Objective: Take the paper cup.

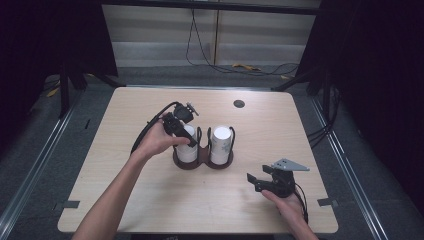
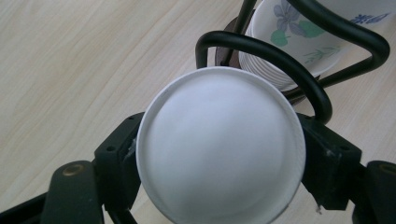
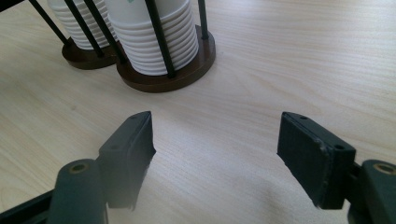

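Hovering over the left stack of paper cups [image 1: 187,145] in the wire holder [image 1: 202,159], the left gripper [image 1: 181,131] straddles the top cup, jaws seemingly slackened to release it. Nearby, the right gripper [image 1: 256,181] waits with jaws apart, holding nothing.

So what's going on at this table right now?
A person is working with paper cups stacked upside down in a two-slot wire holder. The left gripper is at the left stack, its jaws on either side of the top white cup; whether the pads still press on it can't be told. The right stack stands untouched. The right gripper waits near the table's front edge, jaws apart and nothing between them.
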Motion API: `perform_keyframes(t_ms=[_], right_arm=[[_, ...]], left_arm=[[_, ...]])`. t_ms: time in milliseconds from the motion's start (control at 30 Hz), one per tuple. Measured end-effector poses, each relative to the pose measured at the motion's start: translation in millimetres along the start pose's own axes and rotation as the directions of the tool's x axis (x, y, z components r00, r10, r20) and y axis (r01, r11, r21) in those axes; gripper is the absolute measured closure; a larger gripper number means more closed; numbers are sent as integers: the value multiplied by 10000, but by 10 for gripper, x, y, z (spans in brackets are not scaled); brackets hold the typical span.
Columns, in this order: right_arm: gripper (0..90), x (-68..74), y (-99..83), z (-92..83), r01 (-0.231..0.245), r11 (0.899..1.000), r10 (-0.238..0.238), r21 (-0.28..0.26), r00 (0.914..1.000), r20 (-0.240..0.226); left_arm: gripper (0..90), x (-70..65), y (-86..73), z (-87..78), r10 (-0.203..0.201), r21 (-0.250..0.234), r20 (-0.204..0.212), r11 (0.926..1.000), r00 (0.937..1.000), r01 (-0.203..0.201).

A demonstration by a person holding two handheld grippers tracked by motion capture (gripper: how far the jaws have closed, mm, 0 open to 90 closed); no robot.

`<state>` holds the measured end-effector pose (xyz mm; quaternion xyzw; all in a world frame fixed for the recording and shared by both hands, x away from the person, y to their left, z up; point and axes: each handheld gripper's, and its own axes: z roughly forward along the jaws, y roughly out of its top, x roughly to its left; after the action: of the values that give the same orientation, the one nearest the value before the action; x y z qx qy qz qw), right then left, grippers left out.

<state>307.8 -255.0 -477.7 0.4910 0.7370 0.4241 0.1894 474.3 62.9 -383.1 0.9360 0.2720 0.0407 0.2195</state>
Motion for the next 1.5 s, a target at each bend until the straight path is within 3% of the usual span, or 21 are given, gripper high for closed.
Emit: perform_keyframes(t_ms=[400, 467, 567, 700, 933, 1133, 1500], right_arm=[[271, 2, -2, -10, -83, 10000, 83, -12, 10000, 15], [271, 1, -2, -10, -80, 10000, 80, -30, 10000, 19], [271, -4, -2, -12, -86, 9999, 86, -53, 10000, -17], [271, -8, -1, -8, -106, 9999, 105, -17, 9999, -19], [271, -7, -1, -3, -168, 9999, 169, 10, 9999, -27], [271, -11, -1, -7, -140, 9999, 140, -24, 9999, -40], [271, -14, -1, -14, -180, 9998, 180, -47, 9998, -53]], left_arm=[[300, 13, 3, 8, 147, 128, -52, 9998, 9999, -146], [308, 32, 5, -6, 9, 143, 57, 9999, 10000, -10], [311, 32, 10, -21, 184, 187, -10, 9997, 9998, -184], [315, 41, 4, -64, 169, 67, 95, 9998, 9998, -169], [315, 8, 32, -150, 218, -194, -69, 9996, 9997, -220], [306, 15, 32, -110, 40, -34, -132, 10000, 9999, -41], [285, 14, 50, -113, 108, 492, -42, 9987, 9999, -106]])
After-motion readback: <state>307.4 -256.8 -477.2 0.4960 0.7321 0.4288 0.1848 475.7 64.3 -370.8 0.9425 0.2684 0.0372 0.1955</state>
